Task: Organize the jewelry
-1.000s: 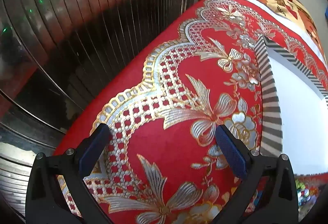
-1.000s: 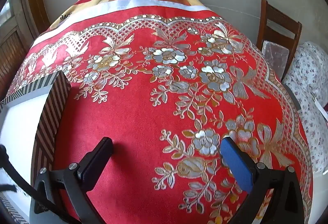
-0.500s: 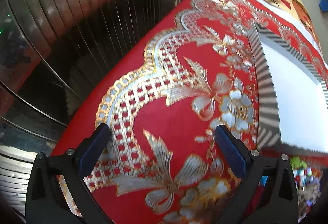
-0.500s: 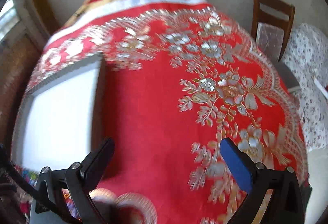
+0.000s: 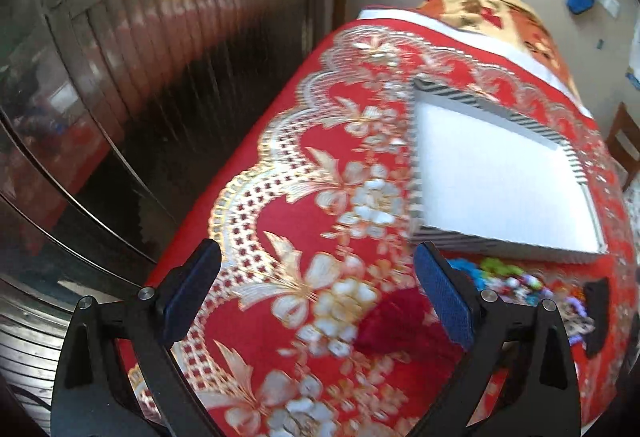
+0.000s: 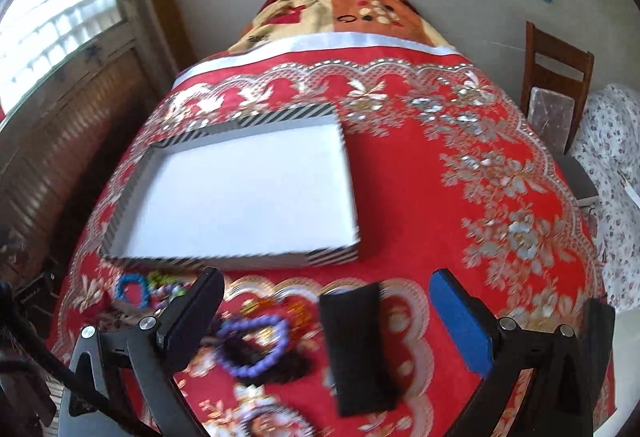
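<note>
A loose heap of jewelry [image 6: 160, 291] is seen lying on the red flowered tablecloth [image 6: 420, 197], just in front of the near wall of a shallow box [image 6: 132, 257] with a white inside and black-and-white striped sides, which is taken here as the landmark. Within that heap a blue beaded ring [image 6: 130, 289] lies closest to the box's near left corner, and a purple beaded bracelet [image 6: 256, 345] is found a little further out from the box (the pieces are blurred, so finer detail cannot be made out). A flat black rectangular pad [image 6: 356, 345] is laid on the cloth in front of the box's near right corner. In the left wrist view the same heap [image 5: 516, 283] is shown beside the box's [image 5: 416, 157] near wall, with a dark red tassel-like piece [image 5: 400, 321] set further out from it. The right gripper [image 6: 326, 315] is held above the cloth in front of the box, its jaws spread wide and empty. The left gripper [image 5: 318, 293] is held off the box's left side, jaws likewise spread with nothing between them. Beyond the box a patterned blanket [image 6: 352, 13] is draped over the table's far end, and a wooden chair [image 6: 556, 77] stands off to the right of it.
</note>
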Tool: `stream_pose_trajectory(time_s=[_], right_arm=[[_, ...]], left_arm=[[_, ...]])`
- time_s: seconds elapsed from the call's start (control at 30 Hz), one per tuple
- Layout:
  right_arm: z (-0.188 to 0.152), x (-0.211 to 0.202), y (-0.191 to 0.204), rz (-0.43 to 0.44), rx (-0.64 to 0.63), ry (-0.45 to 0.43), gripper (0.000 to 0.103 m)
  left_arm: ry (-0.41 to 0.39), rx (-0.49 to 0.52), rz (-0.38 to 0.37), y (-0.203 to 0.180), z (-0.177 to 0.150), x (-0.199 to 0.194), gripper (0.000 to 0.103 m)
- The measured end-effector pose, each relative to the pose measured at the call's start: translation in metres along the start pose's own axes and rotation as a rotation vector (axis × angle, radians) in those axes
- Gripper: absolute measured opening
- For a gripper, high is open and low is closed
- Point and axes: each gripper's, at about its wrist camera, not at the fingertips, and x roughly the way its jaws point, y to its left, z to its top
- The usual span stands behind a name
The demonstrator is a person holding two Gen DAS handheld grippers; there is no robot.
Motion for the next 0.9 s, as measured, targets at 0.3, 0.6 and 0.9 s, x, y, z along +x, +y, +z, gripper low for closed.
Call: stream_pose_trajectory(time_s=[0.3, 0.6, 0.9], right_arm=[[-0.012, -0.012, 0.023, 0.024, 0.015, -0.003, 0.102], [-0.022, -0.019, 0.033, 0.003, -0.025, -0.012, 0.102], [-0.023, -0.019, 0.039, 0.0, -0.056, -0.014, 0.102]], left_arm=[[-0.03, 0.075, -0.051, -0.036, -0.008, -0.028, 0.098], [-0.037, 0.103, -0.056, -0.047, -0.014, -0.035, 0.098], [-0.044, 0.119, -0.047, -0.049, -0.018, -0.037, 0.098]])
